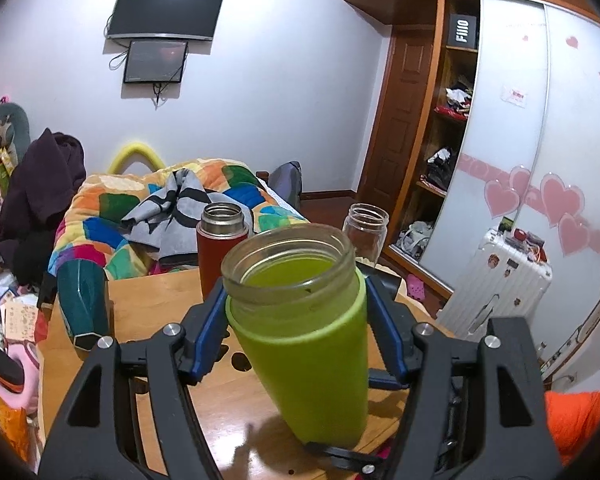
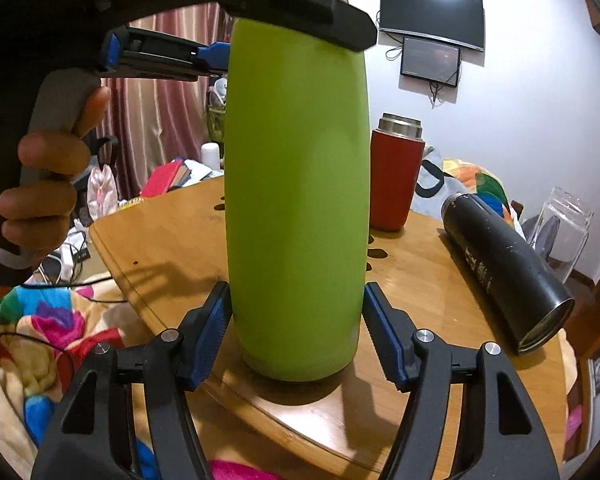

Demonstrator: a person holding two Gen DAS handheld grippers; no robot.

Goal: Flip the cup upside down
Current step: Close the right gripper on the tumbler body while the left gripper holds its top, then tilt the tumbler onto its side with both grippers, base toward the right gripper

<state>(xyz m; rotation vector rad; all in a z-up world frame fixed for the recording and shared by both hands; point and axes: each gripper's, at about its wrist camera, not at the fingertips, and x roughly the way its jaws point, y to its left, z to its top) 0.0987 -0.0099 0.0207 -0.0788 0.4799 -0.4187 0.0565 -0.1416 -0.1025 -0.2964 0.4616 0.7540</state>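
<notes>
A tall green cup (image 1: 304, 344) with a clear glass rim stands upright, mouth up, on the wooden table (image 1: 148, 312). My left gripper (image 1: 294, 304) is shut on the green cup near its top, blue pads against both sides. In the right wrist view the green cup (image 2: 296, 200) fills the middle, and the left gripper (image 2: 288, 46) clamps its upper part. My right gripper (image 2: 296, 332) sits around the cup's base, pads close to both sides with small gaps, so it is open.
A red flask (image 2: 394, 176) stands upright behind the cup. A black flask (image 2: 508, 268) lies on its side at the right. A clear glass jar (image 1: 366, 232) stands at the far right edge. A teal bottle (image 1: 82, 304) lies at the left. A bed with a colourful quilt (image 1: 148, 208) is beyond.
</notes>
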